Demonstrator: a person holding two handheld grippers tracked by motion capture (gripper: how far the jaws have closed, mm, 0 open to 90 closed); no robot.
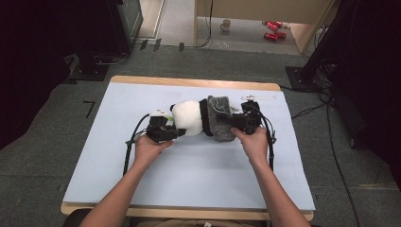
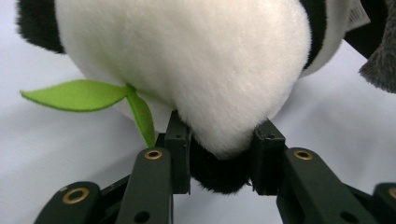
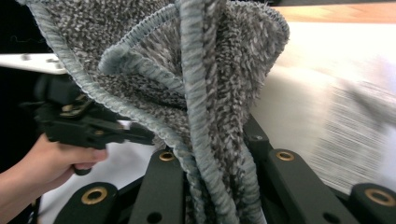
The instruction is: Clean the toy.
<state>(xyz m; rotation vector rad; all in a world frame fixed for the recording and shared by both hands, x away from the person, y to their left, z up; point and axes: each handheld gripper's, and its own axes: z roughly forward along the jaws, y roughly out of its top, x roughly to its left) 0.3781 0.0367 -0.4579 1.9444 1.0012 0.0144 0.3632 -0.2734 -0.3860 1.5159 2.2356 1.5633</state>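
A white and black panda plush [image 1: 189,118] lies on its side in the middle of the table, with a grey fuzzy cloth [image 1: 220,118] wrapped against its right end. My left gripper [image 1: 177,133] comes in from the left. In the left gripper view its jaws [image 2: 222,154] pinch the plush [image 2: 187,60] at its lower edge, beside a green felt leaf [image 2: 79,94]. My right gripper [image 1: 234,122] meets the cloth from the right. In the right gripper view it [image 3: 215,186] is shut on bunched folds of the grey cloth [image 3: 205,70].
A light blue mat [image 1: 189,175] covers the wooden table. A thin white strip [image 1: 257,97] lies near the far edge. Dark equipment stands flank the table. A mug [image 1: 226,24] and red items [image 1: 273,29] sit on the floor beyond.
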